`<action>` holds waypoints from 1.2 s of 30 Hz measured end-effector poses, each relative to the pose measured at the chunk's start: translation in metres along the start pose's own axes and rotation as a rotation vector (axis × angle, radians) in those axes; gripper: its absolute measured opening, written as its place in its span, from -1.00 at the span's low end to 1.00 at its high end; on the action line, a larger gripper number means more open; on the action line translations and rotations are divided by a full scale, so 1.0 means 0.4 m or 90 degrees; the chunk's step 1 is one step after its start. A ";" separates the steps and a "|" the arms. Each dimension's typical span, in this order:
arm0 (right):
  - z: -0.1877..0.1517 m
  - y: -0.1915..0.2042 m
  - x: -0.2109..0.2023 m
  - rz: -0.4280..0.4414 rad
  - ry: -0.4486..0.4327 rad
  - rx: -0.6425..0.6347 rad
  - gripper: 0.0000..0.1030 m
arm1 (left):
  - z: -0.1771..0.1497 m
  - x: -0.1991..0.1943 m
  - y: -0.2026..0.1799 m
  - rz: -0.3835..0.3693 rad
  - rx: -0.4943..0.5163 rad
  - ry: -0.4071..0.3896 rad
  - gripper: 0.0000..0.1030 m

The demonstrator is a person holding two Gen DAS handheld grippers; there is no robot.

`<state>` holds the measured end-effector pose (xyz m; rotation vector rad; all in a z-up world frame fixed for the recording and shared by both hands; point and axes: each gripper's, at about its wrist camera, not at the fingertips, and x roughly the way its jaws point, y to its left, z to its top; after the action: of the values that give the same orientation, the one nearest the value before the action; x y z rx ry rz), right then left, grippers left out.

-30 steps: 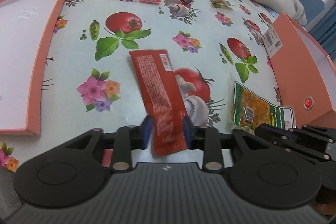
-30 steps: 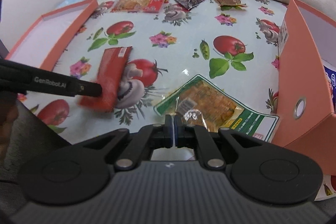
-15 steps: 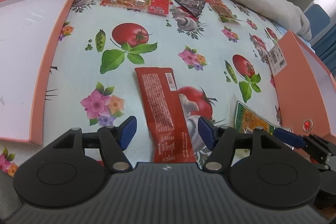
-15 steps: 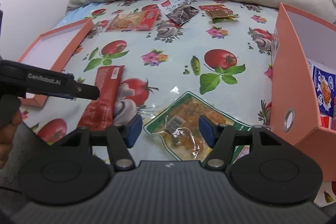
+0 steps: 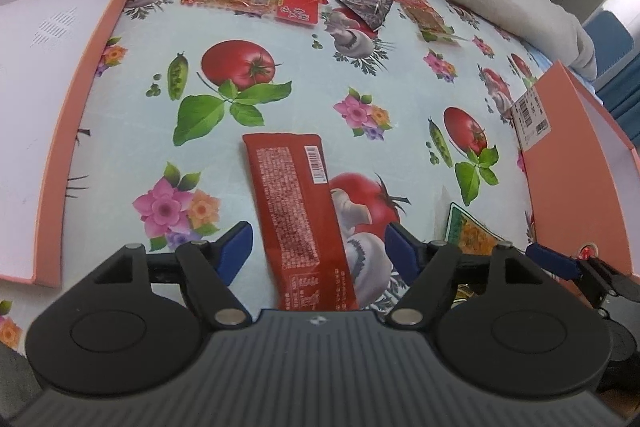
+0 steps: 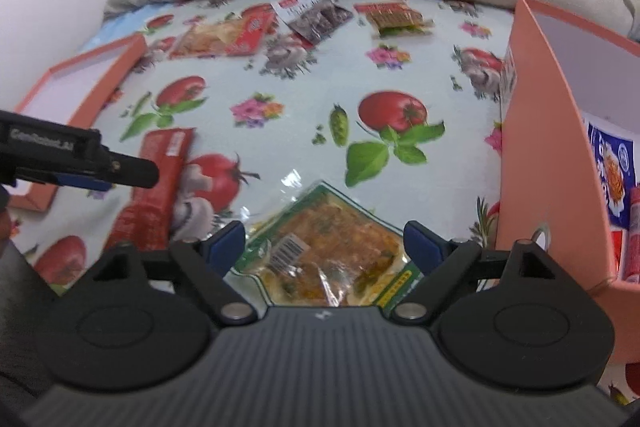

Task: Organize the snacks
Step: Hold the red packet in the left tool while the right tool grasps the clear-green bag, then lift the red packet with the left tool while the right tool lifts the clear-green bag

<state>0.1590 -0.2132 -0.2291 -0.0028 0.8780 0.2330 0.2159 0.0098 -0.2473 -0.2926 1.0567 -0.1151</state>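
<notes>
Your left tongs (image 5: 316,247) have just opened, and the red packet (image 5: 298,215) lies free on the bed's cloth between them. Your right tongs (image 6: 325,247) have opened too, straddling the green-edged packet (image 6: 320,255) beside the orange box (image 6: 536,163); both snacks still need boxing.

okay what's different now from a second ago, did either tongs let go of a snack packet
Both let go. The left tongs had pinched the long red foil packet; their jaws have just been opening and now stand clear either side of it. The right tongs, shut before, have just been opening around the clear green-edged packet. Both packets lie on the patterned tablecloth; the far snacks and pink boxes stayed put.
</notes>
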 end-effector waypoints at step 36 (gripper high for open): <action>-0.052 0.016 0.013 -0.039 -0.006 -0.004 -0.26 | -0.036 0.068 -0.049 0.082 0.087 -0.014 0.35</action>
<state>0.1450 -0.2080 -0.2460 -0.0351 0.8658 0.1780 0.2174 -0.0180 -0.2710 -0.1020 1.0382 -0.0685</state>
